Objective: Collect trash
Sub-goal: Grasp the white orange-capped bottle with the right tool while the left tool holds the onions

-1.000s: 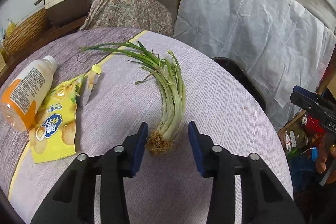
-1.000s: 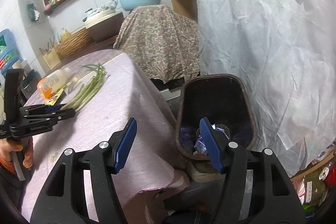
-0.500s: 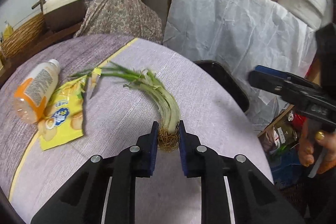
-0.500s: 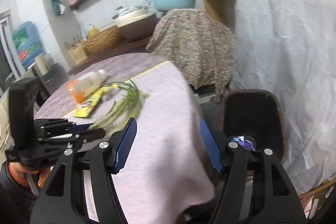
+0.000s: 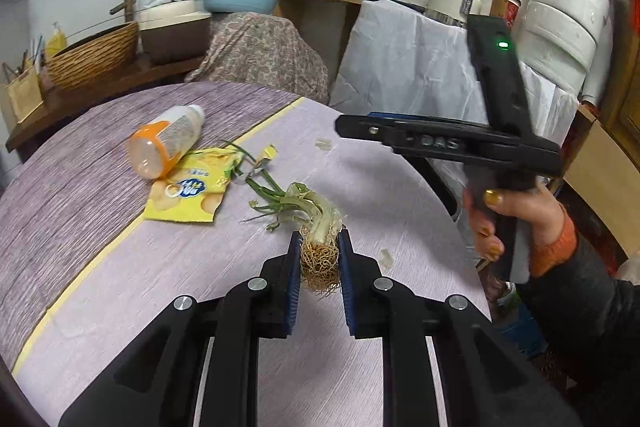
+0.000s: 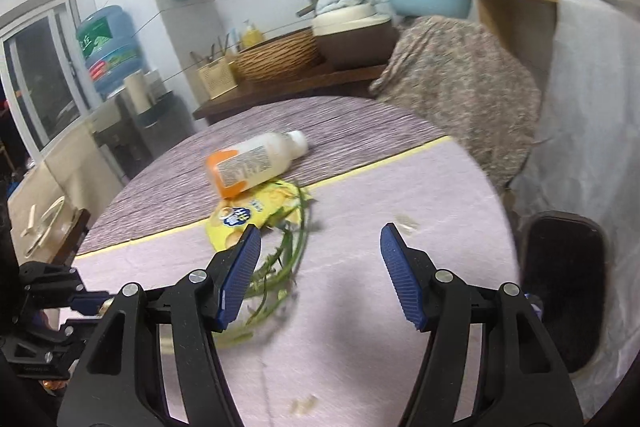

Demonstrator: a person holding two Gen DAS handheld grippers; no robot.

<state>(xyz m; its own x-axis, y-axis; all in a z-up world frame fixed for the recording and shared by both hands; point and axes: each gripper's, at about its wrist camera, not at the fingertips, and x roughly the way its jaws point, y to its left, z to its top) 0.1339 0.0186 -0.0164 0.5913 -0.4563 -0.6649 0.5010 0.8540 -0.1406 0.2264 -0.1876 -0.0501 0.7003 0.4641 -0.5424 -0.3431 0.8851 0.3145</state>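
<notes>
My left gripper [image 5: 318, 259] is shut on the root end of a bunch of green onions [image 5: 316, 211], whose green tops trail left over the table; the bunch also shows in the right wrist view [image 6: 288, 259]. A yellow snack wrapper [image 5: 192, 191] and an orange-capped plastic bottle [image 5: 166, 143] lie on the table behind it, both also in the right wrist view: the wrapper [image 6: 248, 213], the bottle [image 6: 256, 163]. My right gripper [image 6: 320, 267] is open and empty above the table, pointing toward the wrapper. It shows from the side in the left wrist view [image 5: 360, 127].
The round table [image 5: 100, 227] has a purple cloth with a yellow stripe. A dark trash bin [image 6: 564, 279] stands on the floor off its right edge. A white-draped counter [image 5: 404, 67] and a floral-covered object [image 5: 260, 51] stand behind. Small scraps [image 6: 304, 405] lie on the cloth.
My left gripper closed on the onion roots and pulled the bunch toward me. My right gripper swung from over the bin to over the table, still open.
</notes>
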